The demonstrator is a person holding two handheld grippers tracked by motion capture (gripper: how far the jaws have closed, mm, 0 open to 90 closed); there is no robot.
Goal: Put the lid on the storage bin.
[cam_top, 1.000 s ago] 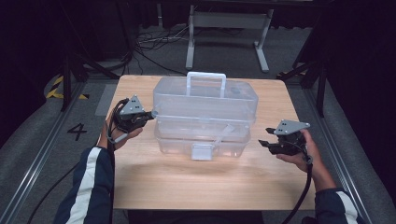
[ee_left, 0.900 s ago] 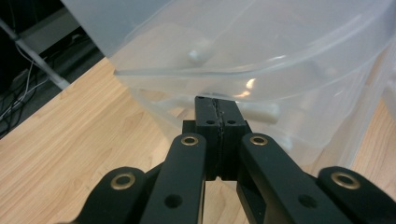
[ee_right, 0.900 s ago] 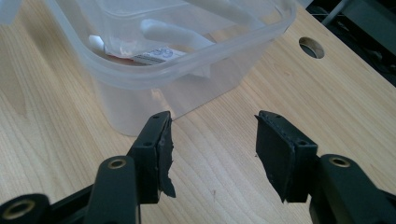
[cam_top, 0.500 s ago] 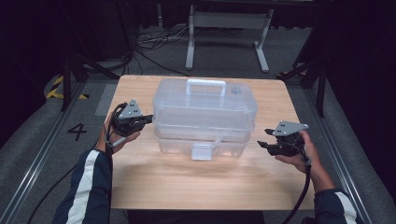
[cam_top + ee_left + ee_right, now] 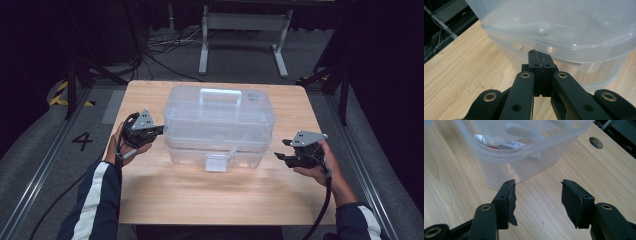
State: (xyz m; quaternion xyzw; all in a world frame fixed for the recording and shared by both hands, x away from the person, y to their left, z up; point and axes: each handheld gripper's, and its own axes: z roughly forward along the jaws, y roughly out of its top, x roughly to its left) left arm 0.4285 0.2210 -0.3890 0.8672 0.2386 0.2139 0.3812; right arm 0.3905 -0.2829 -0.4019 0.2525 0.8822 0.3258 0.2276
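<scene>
The clear plastic lidded storage box (image 5: pixel 220 125) sits at frame centre on the pale wooden desk (image 5: pixel 165 195). The left tongs (image 5: pixel 539 58), pressed together and empty, nose under the lid rim; the right tongs (image 5: pixel 537 195) stand apart, empty, just beside the box's right end. To lift well, keep the left tips beneath the rim and bring the right tongs in level to steady the base.

Clear box (image 5: pixel 220 125) — pale wood table (image 5: pixel 200 195).

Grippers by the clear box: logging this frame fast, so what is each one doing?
Left gripper: closed, empty, tips under the lid rim of the clear box.
Right gripper: open, empty, beside the box.
</scene>
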